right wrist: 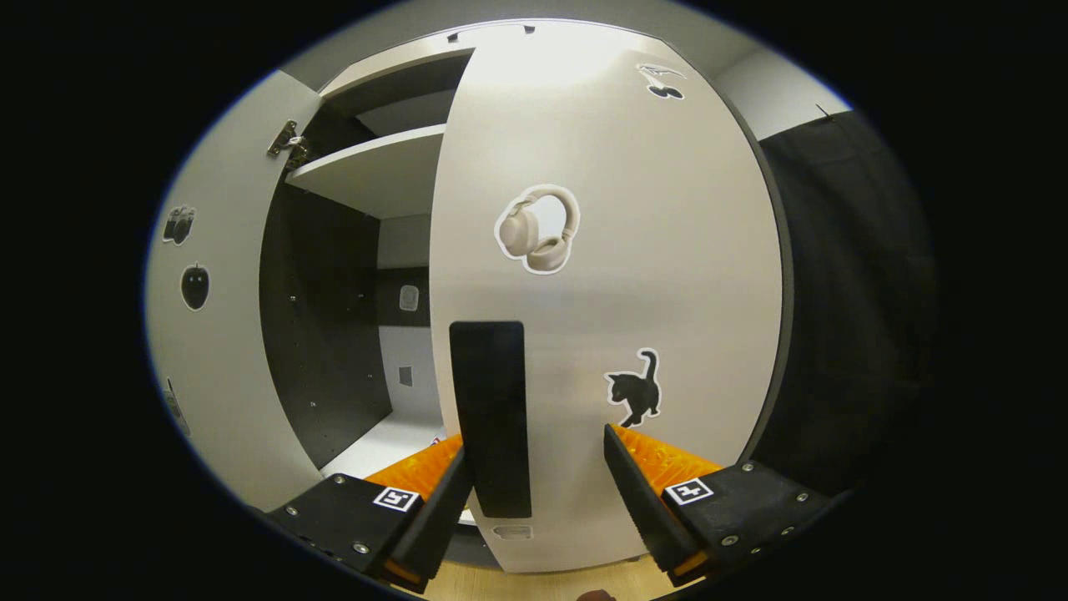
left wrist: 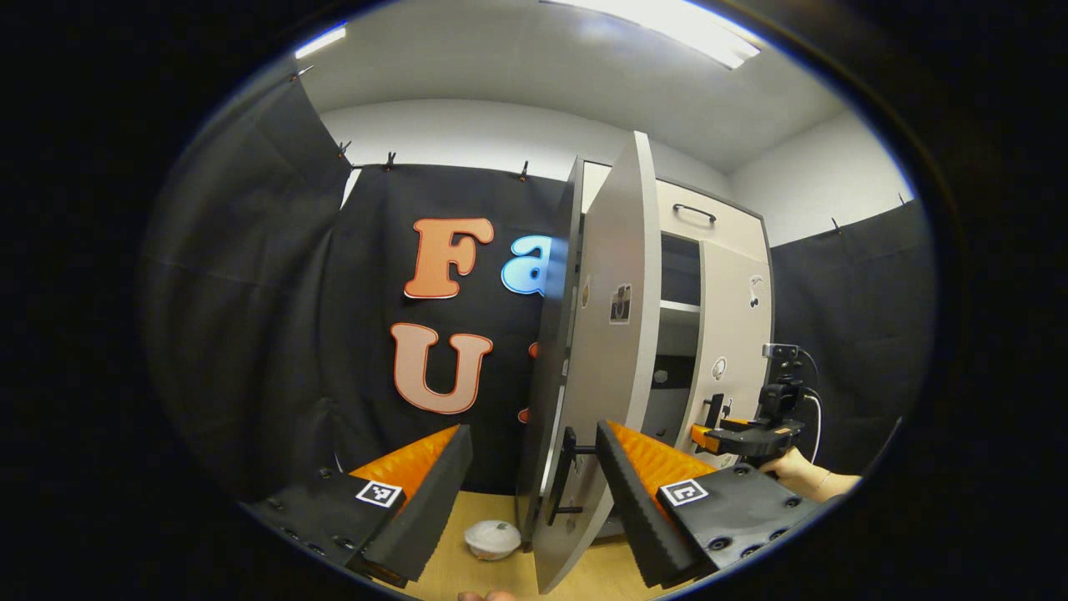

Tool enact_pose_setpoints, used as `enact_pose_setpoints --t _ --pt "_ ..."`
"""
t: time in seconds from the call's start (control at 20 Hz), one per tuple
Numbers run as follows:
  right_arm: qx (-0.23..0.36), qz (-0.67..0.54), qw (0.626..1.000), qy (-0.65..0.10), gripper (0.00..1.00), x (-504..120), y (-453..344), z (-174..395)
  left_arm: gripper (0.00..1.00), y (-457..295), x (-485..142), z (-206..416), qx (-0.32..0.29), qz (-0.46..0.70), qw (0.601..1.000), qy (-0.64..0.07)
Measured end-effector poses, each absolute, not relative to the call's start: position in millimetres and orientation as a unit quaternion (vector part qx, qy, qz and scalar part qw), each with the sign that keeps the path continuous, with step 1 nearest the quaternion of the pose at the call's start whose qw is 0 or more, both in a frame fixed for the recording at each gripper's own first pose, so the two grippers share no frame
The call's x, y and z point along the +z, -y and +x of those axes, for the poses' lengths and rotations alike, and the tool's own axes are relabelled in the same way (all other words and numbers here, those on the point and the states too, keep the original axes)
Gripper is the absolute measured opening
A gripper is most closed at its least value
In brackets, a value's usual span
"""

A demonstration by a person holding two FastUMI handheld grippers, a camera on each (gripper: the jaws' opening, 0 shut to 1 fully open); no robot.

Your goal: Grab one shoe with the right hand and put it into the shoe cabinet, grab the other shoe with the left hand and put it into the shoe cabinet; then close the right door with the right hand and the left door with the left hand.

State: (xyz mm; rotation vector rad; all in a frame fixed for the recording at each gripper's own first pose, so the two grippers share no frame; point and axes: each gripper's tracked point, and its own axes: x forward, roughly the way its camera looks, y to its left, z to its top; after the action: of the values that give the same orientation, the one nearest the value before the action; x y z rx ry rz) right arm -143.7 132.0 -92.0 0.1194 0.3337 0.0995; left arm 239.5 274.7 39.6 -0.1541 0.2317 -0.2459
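Now my right gripper (right wrist: 534, 492) stands with jaws apart astride the dark handle (right wrist: 491, 417) of the right door (right wrist: 667, 275), which hangs partly open on the shoe cabinet (right wrist: 375, 171). My left gripper (left wrist: 534, 501) also gapes, holding nothing, before the left door (left wrist: 609, 367), ajar with its edge toward me. A white bowl (left wrist: 492, 539) sits on the floor beside it.

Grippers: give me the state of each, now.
Left gripper: open, holding nothing, its fingers either side of the left door's handle.
Right gripper: open, holding nothing, at the right door's handle.
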Motion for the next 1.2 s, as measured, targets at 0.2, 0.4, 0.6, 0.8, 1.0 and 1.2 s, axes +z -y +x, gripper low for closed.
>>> enact_pose_setpoints --t 0.2,0.4,0.6,0.8,1.0,1.2 --pt "0.048 0.049 0.983 -0.169 0.92 -86.3 -133.0 -143.4 0.94 -283.2 23.1 237.9 -0.129 -0.078 0.981 -0.125" --pt "0.056 0.057 0.985 -0.15 0.93 -50.7 -128.8 -163.5 0.94 -286.0 4.8 239.2 -0.14 -0.084 0.977 -0.136" --pt "0.065 0.051 0.987 -0.135 0.92 -4.6 -113.8 -207.8 0.94 -280.2 -12.5 244.5 -0.158 -0.088 0.973 -0.145" --pt "0.069 0.054 0.988 -0.128 0.92 29.0 -98.5 -249.7 0.97 -267.9 -32.2 249.6 -0.17 -0.089 0.968 -0.16" --pt "0.058 0.057 0.991 -0.108 0.92 59.5 -76.1 -283.0 0.97 -249.2 -45.6 249.1 -0.192 -0.097 0.961 -0.174" --pt "0.05 0.045 0.993 -0.093 0.92 73.0 -56.3 -307.2 0.96 -242.6 -56.1 245.6 -0.197 -0.089 0.959 -0.182"
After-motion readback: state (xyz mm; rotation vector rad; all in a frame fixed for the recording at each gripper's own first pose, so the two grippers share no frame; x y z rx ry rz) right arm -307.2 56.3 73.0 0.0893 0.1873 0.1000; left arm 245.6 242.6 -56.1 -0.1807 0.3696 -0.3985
